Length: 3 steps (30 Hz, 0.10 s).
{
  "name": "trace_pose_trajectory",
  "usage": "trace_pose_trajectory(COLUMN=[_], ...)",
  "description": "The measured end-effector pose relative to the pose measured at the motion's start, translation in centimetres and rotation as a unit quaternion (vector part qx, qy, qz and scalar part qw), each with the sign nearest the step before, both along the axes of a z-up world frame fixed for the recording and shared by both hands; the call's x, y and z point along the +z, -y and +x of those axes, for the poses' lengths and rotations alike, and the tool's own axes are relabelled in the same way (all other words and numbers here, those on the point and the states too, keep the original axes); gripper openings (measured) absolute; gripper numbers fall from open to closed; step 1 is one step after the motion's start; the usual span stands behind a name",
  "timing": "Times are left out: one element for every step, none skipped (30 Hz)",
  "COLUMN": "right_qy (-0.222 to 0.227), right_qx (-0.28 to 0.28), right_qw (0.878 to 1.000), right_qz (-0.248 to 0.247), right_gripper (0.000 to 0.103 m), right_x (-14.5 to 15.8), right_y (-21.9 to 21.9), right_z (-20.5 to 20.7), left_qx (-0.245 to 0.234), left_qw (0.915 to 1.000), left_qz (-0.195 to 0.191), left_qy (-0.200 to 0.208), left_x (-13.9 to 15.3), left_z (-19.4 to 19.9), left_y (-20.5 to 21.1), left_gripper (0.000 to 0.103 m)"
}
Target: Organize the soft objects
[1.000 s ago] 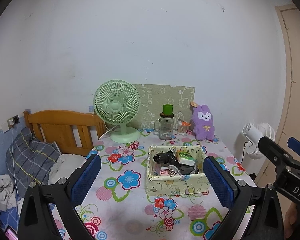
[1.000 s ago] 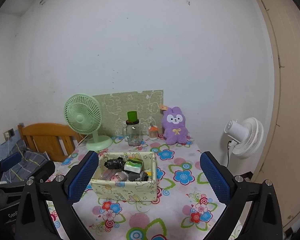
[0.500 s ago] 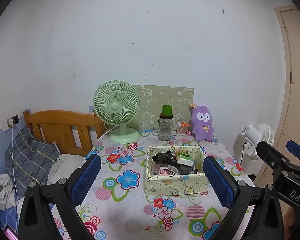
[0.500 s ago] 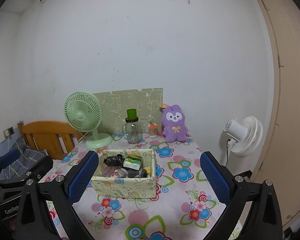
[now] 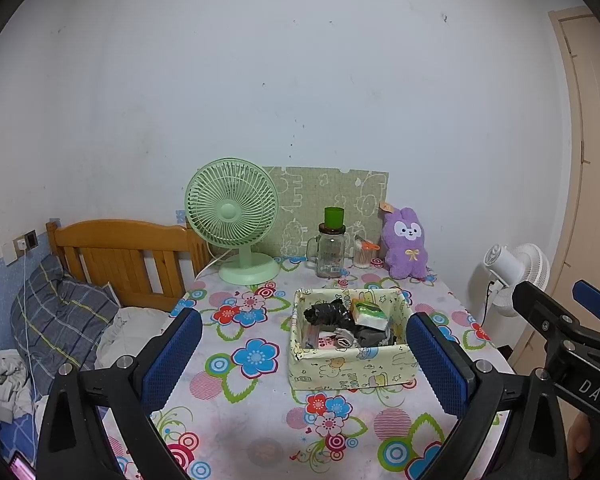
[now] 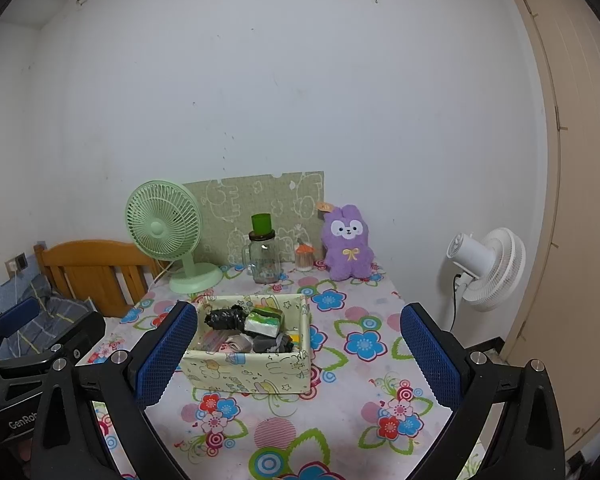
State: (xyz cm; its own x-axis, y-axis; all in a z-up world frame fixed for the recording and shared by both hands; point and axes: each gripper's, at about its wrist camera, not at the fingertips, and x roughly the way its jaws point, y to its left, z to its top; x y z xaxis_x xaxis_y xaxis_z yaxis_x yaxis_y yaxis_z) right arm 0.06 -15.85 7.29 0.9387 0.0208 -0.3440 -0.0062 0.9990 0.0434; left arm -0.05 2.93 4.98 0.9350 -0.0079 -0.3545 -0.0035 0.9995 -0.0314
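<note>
Premises: domestic bedroom.
Wooden bed headboard point(image 5: 124, 256) with plaid pillow point(image 5: 60, 316) at left of frame; floral-clothed surface point(image 5: 252, 364) carrying green desk fan point(image 5: 232, 216) and purple plush rabbit point(image 5: 406, 246); white floor fan point(image 6: 488, 268) beside door point(image 6: 580, 184), right edge.

Both wrist views face table point(image 5: 236, 408) from near edge, sharing box point(image 6: 252, 372).

both tongs are held level, side by side, pointing forward. the left tongs point(image 5: 304, 360) stand wide apart, blue pads point(image 5: 172, 356) facing each other with nothing between them. the right tongs point(image 6: 296, 354) are spread just as wide and grip nothing, blue pads point(image 6: 430, 356) bare.
</note>
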Motion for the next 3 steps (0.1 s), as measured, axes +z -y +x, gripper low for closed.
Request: trace_pose_trajectory(right_qy=[-0.001, -0.001, -0.002], right_qx=[0.000, 0.000, -0.001], right_qw=[1.000, 1.000, 1.000], right_qz=[0.000, 0.000, 0.000], right_gripper=[0.102, 0.102, 0.102], right_x=[-0.02, -0.06, -0.15], right_y=[0.00, 0.01, 0.00], right_z=[-0.01, 0.01, 0.06], left_qx=[0.000, -0.001, -0.001], left_qw=[1.0000, 1.0000, 1.0000], left_qz=[0.000, 0.001, 0.001], left_qy=[0.000, -0.001, -0.001], left_x=[0.01, -0.03, -0.03], left_z=[0.02, 0.01, 0.00], left_y=[0.01, 0.02, 0.01], left_gripper=[0.103, 0.103, 0.103])
